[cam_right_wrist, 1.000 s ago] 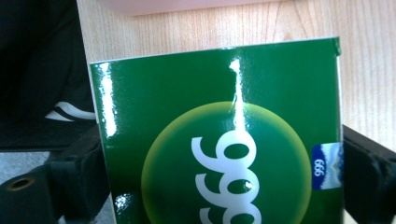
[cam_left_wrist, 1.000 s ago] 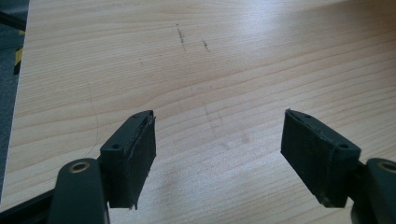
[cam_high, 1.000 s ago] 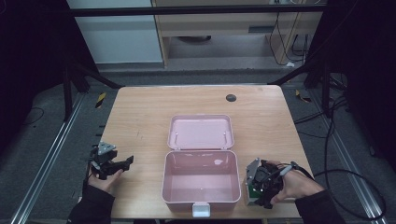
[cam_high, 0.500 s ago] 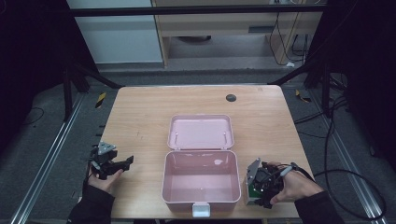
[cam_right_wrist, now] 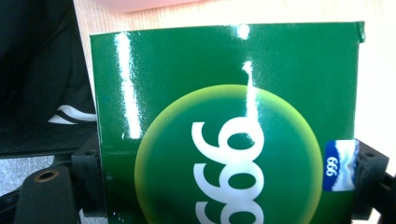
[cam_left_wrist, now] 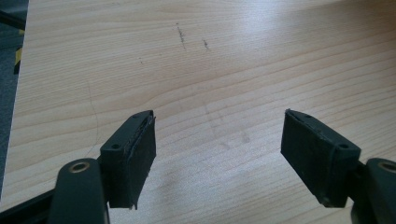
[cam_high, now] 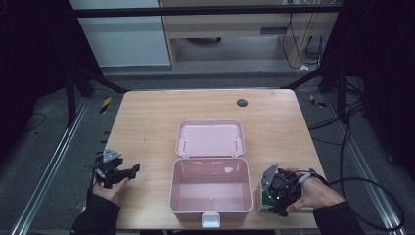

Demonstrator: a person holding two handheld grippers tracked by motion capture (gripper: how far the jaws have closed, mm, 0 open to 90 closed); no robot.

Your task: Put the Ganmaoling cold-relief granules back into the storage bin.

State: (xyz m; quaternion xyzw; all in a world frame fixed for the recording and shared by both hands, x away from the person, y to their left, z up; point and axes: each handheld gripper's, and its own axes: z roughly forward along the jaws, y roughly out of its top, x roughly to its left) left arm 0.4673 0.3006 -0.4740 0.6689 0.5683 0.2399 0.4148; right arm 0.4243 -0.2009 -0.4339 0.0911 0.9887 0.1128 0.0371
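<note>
One green box [cam_right_wrist: 224, 140] at the worktop's [cam_high: 147, 117] near right edge, just right of one open pink case [cam_high: 210, 191], clamped in the right hand-held gripper [cam_high: 274, 196] after closing in, left hand-held gripper [cam_left_wrist: 217, 154] spread apart over bare wood, one dark disc [cam_high: 242, 102] far off.

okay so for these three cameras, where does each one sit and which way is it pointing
High view: above the person's side, looking forward and down on the table and open pink box; both forearms and hands show.
Left gripper view: on the left claw, looking down along its open jaws at bare wood.
Right gripper view: on the right claw, facing the green carton between its jaws, which have just been closing.
Shared: the high view also shows the carton.
</note>
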